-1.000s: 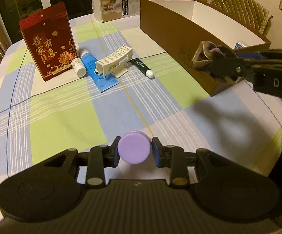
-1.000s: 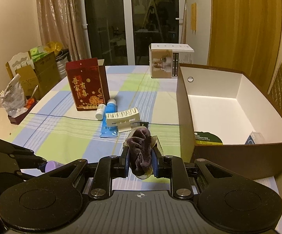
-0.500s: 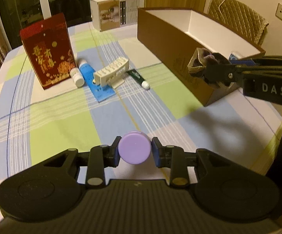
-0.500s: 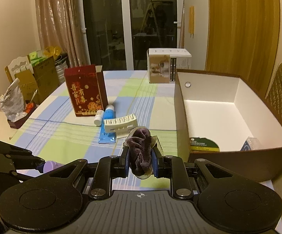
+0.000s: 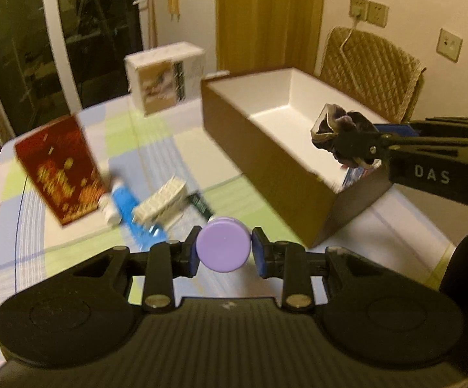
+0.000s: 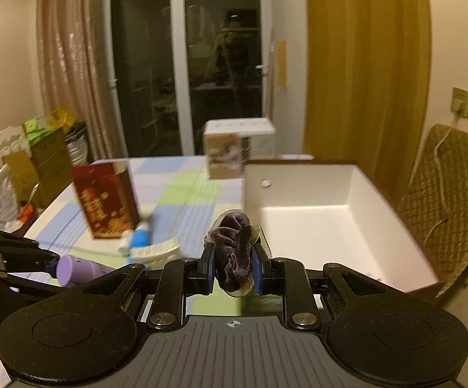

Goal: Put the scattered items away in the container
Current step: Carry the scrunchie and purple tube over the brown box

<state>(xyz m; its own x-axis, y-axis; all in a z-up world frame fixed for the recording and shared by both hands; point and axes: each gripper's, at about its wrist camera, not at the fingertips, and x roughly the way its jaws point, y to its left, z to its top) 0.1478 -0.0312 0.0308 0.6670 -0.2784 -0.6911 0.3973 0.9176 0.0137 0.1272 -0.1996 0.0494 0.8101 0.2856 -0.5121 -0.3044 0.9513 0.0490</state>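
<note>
My right gripper point(image 6: 233, 266) pinches a dark velvet scrunchie point(image 6: 234, 252) above the near wall of the brown box point(image 5: 266, 158); my left gripper point(image 5: 223, 253) clamps a purple-capped bottle point(image 5: 223, 249) over the table. I should carry each well past the rim before letting go, so nothing catches on the wall.
</note>
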